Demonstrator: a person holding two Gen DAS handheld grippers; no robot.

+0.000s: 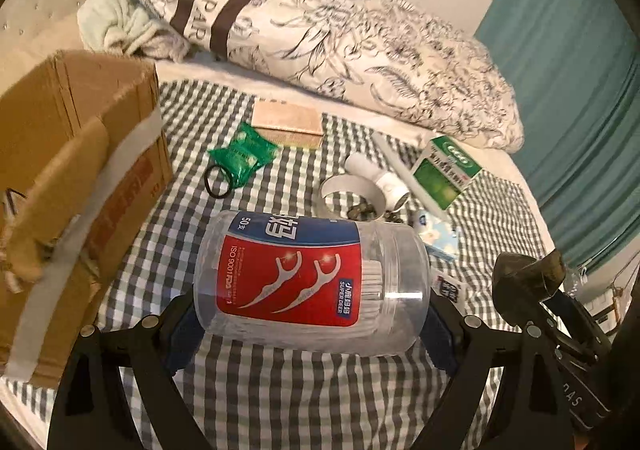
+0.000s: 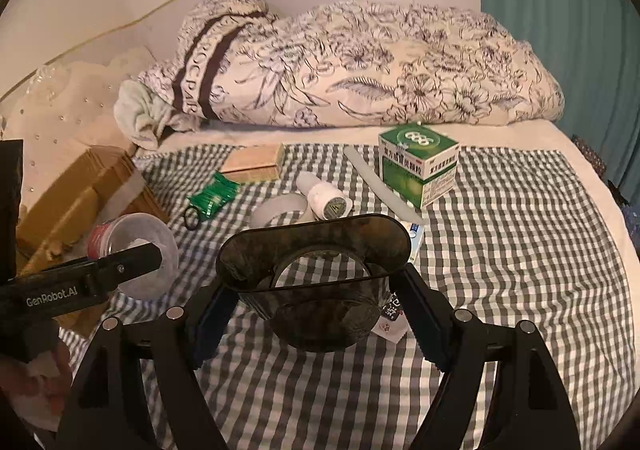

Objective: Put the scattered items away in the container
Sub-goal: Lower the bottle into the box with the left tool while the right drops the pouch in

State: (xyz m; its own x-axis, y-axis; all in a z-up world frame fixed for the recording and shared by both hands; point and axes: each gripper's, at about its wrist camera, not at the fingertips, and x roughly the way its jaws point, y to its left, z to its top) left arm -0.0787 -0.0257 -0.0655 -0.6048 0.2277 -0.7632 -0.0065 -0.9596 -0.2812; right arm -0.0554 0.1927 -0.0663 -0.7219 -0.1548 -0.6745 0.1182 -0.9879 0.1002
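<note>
Floss-pick jar (image 1: 310, 282) and dark dish (image 2: 316, 274) both lifted off the bed (image 2: 500, 250), headed for the cardboard box (image 1: 80, 178).
Left tongs (image 1: 310, 324) clamp the jar sideways across its ends; right tongs (image 2: 316, 318) clamp the dish's sides, keeping it level.

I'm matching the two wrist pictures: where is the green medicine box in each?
Left wrist view: green medicine box right of centre, tilted, near the floral quilt's end.
Right wrist view: green medicine box right of centre, just before the quilt.
Shared landmark: white bottle lying just left of the box.
</note>
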